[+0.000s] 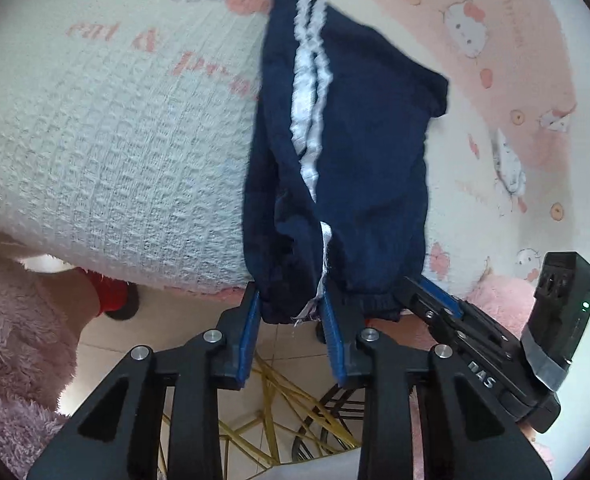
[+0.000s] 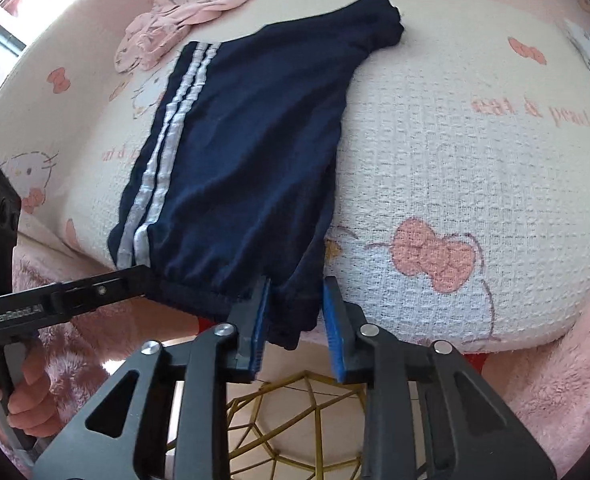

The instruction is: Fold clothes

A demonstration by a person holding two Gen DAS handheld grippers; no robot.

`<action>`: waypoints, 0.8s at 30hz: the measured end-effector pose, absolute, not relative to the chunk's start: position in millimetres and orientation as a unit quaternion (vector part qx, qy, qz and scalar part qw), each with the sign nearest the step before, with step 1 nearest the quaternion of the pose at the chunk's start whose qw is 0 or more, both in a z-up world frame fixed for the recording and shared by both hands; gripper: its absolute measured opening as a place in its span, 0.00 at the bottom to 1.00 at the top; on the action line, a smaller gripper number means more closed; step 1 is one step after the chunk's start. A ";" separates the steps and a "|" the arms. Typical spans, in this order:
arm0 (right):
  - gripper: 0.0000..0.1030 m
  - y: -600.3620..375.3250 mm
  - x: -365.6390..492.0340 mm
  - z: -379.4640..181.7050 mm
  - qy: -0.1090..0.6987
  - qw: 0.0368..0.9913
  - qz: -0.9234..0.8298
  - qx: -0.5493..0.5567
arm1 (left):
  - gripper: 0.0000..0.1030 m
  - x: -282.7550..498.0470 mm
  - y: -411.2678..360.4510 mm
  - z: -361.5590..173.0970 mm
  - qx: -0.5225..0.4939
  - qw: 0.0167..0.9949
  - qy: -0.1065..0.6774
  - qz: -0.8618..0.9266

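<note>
Both grippers, left (image 1: 291,312) and right (image 2: 295,312), sit half-open around the shorts (image 2: 247,140) waistband, so it might slip out when lifted, tbh.

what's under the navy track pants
The navy track pants lie on a white waffle-textured Hello Kitty blanket. Whatever is beneath their middle is covered; the waistband end overhangs the edge.

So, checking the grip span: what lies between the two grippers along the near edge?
The gathered waistband of the navy white-striped trousers spans from left gripper to right gripper; right wrist view shows it.
</note>
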State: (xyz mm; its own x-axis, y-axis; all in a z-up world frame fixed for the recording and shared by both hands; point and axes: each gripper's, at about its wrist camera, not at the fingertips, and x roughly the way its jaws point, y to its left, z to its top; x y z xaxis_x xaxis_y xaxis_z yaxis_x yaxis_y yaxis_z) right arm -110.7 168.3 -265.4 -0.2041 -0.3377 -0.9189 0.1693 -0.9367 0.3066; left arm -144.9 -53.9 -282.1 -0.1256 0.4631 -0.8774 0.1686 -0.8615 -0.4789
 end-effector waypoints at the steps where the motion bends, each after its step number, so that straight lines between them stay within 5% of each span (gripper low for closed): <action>1: 0.34 167.5 -110.6 -266.2 -0.068 0.167 -0.772 0.609 | 0.33 -146.1 -53.8 -285.7 -0.657 0.100 -0.244 0.706; 9: 0.17 165.9 -96.6 -255.8 -0.044 0.177 -0.773 0.607 | 0.26 -140.1 -43.8 -273.8 -0.647 0.106 -0.221 0.722; 24: 0.14 181.9 -70.0 -237.1 -0.081 0.182 -0.761 0.618 | 0.25 -106.1 -43.8 -252.5 -0.636 0.135 -0.252 0.717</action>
